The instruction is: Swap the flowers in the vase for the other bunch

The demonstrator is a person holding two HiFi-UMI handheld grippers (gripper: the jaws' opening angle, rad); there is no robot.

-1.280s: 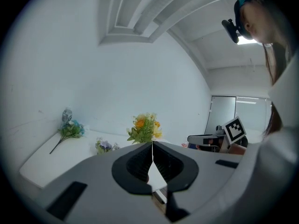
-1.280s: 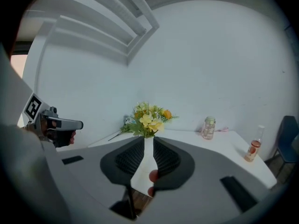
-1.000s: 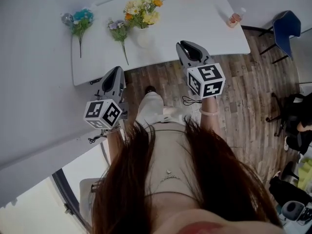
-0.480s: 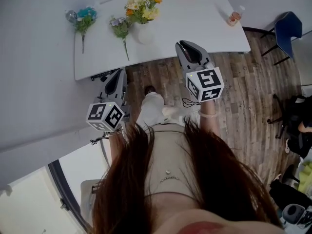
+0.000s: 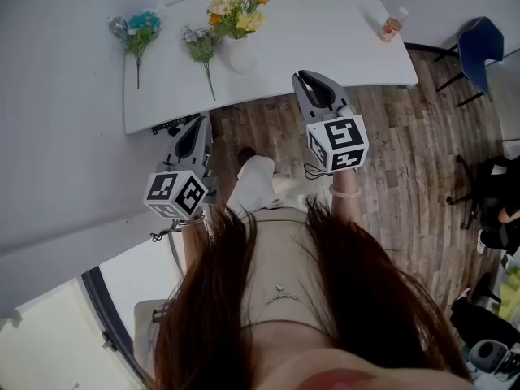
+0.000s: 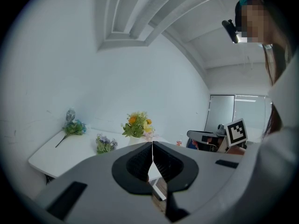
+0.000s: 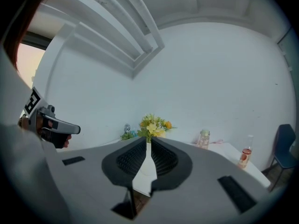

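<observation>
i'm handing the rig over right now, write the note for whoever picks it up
Left gripper: shut, empty, held short of the flowers.
Right gripper: jaws have just been closing to a narrow gap, nothing between them, also short of the flowers.
Things: white vase near the front edge of the table, with the yellow and orange bunch in it. The purple bunch lies flat just left of the vase, and the blue bunch lies further left.
Done: nothing yet.
Left: pull the yellow and orange bunch out and put a loose bunch in. The pictures do not say which of the two.
</observation>
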